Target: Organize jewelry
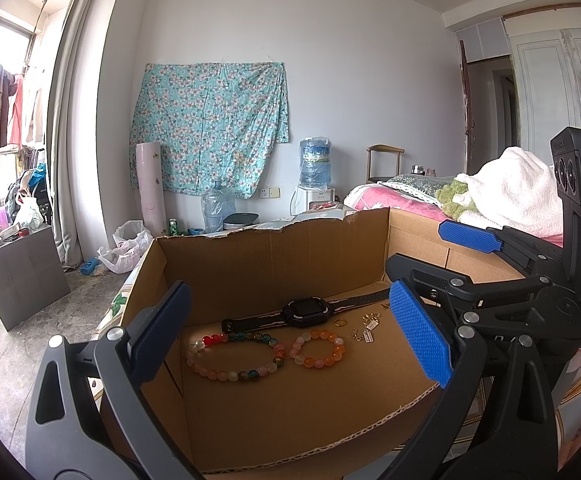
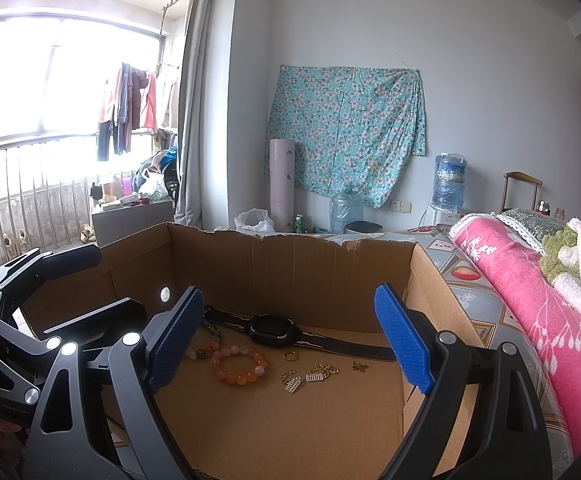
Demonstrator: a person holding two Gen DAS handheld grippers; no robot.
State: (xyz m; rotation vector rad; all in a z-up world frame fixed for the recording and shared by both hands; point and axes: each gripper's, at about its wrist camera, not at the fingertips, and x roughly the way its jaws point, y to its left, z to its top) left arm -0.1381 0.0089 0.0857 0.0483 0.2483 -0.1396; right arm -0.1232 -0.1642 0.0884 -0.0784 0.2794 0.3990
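Jewelry lies spread on the floor of an open cardboard box (image 1: 274, 256), ahead of and below both tools. A black watch (image 1: 305, 312) stretches flat along the back wall, its strap running left and right. In front of it, the left wrist view shows a multicolored bead bracelet (image 1: 234, 356) lying just beside an orange bead bracelet (image 1: 317, 349), the two nearly touching; to the right come a small gold ring (image 1: 340, 323) and a little cluster of gold charms (image 1: 368, 330). The left tool (image 1: 290, 340) hangs over the near edge of the box with its jaws spread wide and nothing between them, the two bracelets framed in the gap. The right tool (image 2: 290, 344) is likewise wide apart and empty, and the orange bead bracelet (image 2: 239, 368), gold ring (image 2: 289, 356) and gold charms (image 2: 310, 376) lie between its fingers in the picture, well short of contact. From the right wrist, the multicolored bracelet is mostly hidden behind the left finger pad, while a separate butterfly-shaped charm (image 2: 359, 366) shows clearly near the strap. Only the left wrist view shows the whole multicolored loop, and it also catches the right tool (image 1: 442, 276) from the side. Beside the box, a pink bedspread (image 2: 530, 312) runs along the right.
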